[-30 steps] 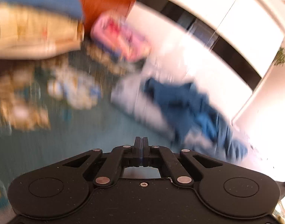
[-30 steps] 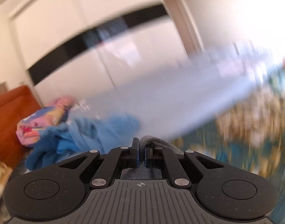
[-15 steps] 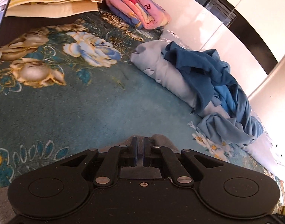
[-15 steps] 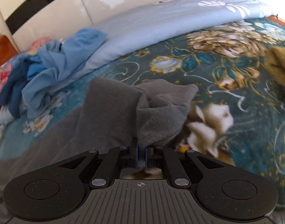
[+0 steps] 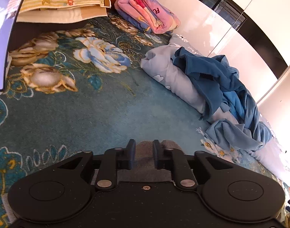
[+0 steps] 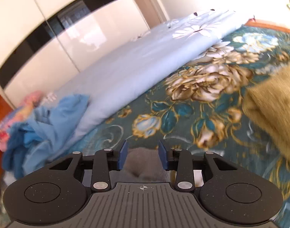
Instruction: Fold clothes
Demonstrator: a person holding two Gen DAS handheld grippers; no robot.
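A grey garment (image 5: 144,152) lies on the teal floral bedspread (image 5: 87,110), mostly hidden under both grippers. My left gripper (image 5: 144,153) stands open, its fingers either side of a grey fold. In the right wrist view the same grey garment (image 6: 143,161) shows between the fingers of my right gripper (image 6: 143,154), which is open too. Whether the fingers touch the cloth I cannot tell. A heap of blue clothes (image 5: 221,87) rests on a rolled light-blue quilt (image 5: 175,83) to the right of the left gripper; the blue clothes (image 6: 40,117) sit at the left of the right wrist view.
Striped yellow pillows (image 5: 55,5) and a pink folded blanket (image 5: 146,13) lie at the head of the bed. A phone screen (image 5: 2,41) stands at the far left. An olive-yellow garment (image 6: 274,102) lies right of the right gripper. White wardrobe doors (image 6: 49,38) stand behind the bed.
Both grippers were shut on the grey garment half a second ago and have opened, letting it go. The right gripper has dropped lower, so less grey cloth shows ahead of it.
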